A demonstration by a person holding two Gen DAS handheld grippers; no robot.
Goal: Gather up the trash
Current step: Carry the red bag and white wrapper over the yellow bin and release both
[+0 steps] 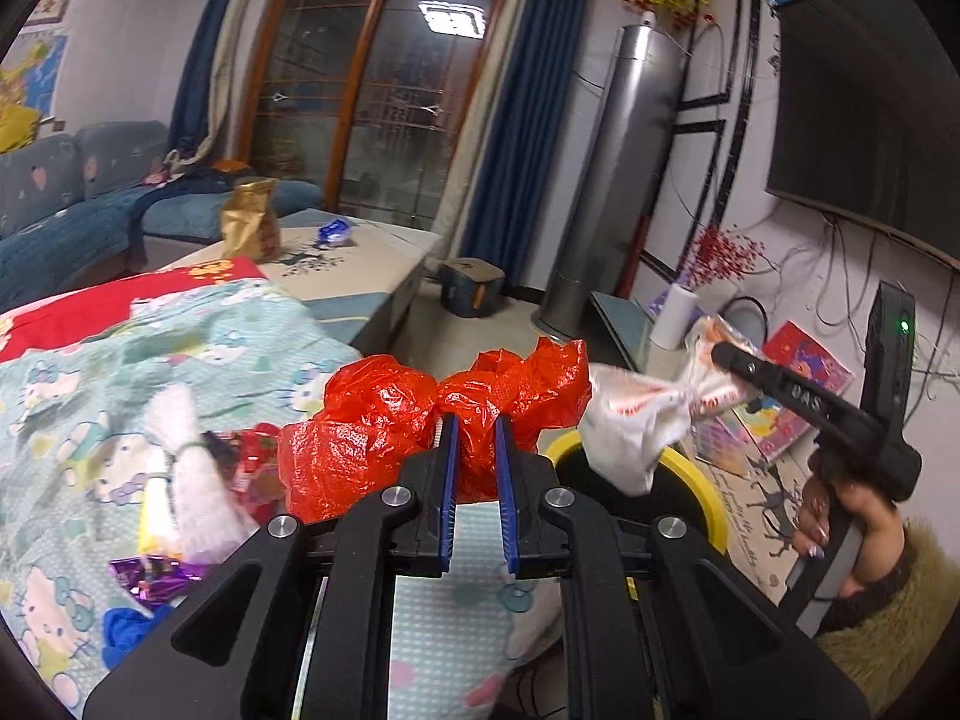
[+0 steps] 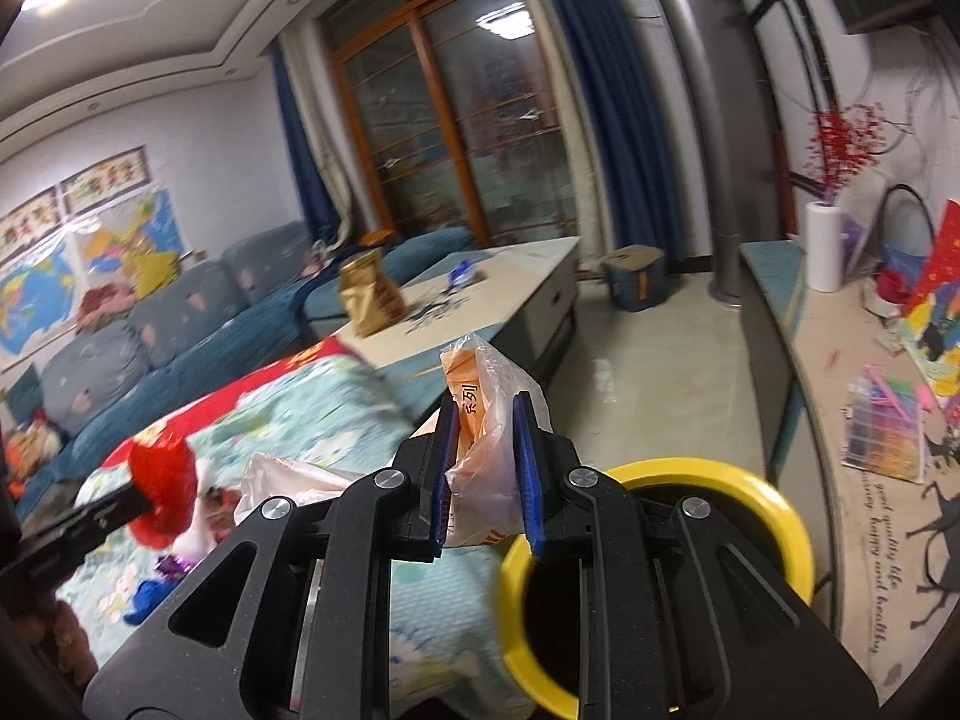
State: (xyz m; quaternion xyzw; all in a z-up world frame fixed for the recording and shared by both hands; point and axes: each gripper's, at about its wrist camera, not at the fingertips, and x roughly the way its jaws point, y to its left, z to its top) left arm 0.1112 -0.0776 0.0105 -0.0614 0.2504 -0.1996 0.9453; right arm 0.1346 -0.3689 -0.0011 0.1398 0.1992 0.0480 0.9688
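Observation:
My left gripper (image 1: pixel 477 420) is shut on a crumpled red plastic bag (image 1: pixel 372 426), held above the Hello Kitty cloth (image 1: pixel 120 360) beside the yellow-rimmed black bin (image 1: pixel 702 480). My right gripper (image 2: pixel 483 414) is shut on a white and orange plastic bag (image 2: pixel 486 456), held just left of the bin's rim (image 2: pixel 774 510). In the left wrist view the right gripper (image 1: pixel 720 354) holds that bag (image 1: pixel 630 420) over the bin. In the right wrist view the left gripper (image 2: pixel 141 495) shows with the red bag (image 2: pixel 162 480).
More scraps lie on the cloth: a white wrapper (image 1: pixel 192 480), purple foil (image 1: pixel 156 576), a blue piece (image 1: pixel 126 624). A coffee table (image 2: pixel 510 282) with a gold bag (image 2: pixel 366 294) stands behind. A low TV bench (image 2: pixel 840 360) is at right.

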